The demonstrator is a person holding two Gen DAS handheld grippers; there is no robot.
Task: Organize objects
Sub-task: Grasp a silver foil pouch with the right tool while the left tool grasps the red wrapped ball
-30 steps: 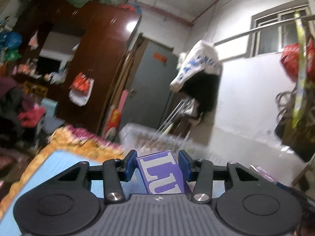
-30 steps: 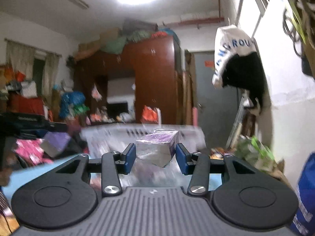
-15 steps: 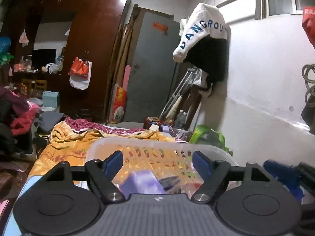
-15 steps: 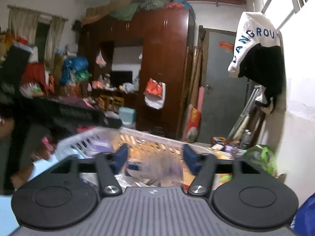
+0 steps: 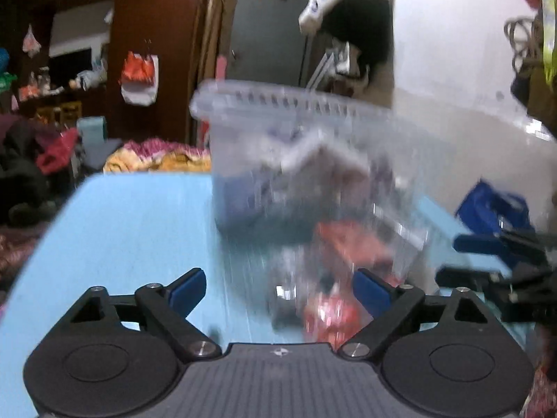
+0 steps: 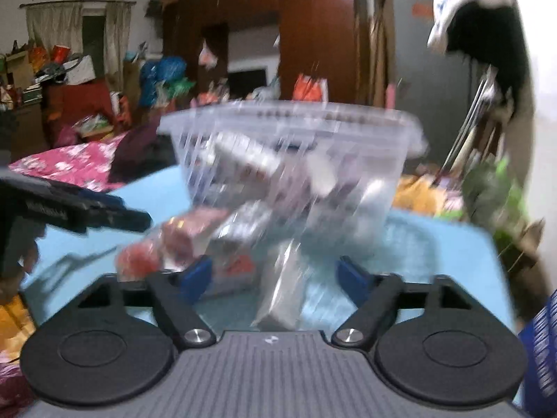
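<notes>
Though blurred, left wrist view: left gripper (image 5: pixel 278 291) spread wide after opening, gripping nothing, above blue desk (image 5: pixel 122 230); clear basket (image 5: pixel 296 160) ahead, red packets (image 5: pixel 334 310) near right pad.

Right wrist view: right gripper (image 6: pixel 275 275) half apart, lately narrowing, pads touching nothing; silvery packet (image 6: pixel 282 289) lying between, basket behind.

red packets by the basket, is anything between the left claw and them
Nothing visible does. The left claw is open, its jaws having just widened, and empty. The red packets lie on the blue table just ahead, toward its right finger, in front of the clear basket. Motion blur hides finer detail.
</notes>
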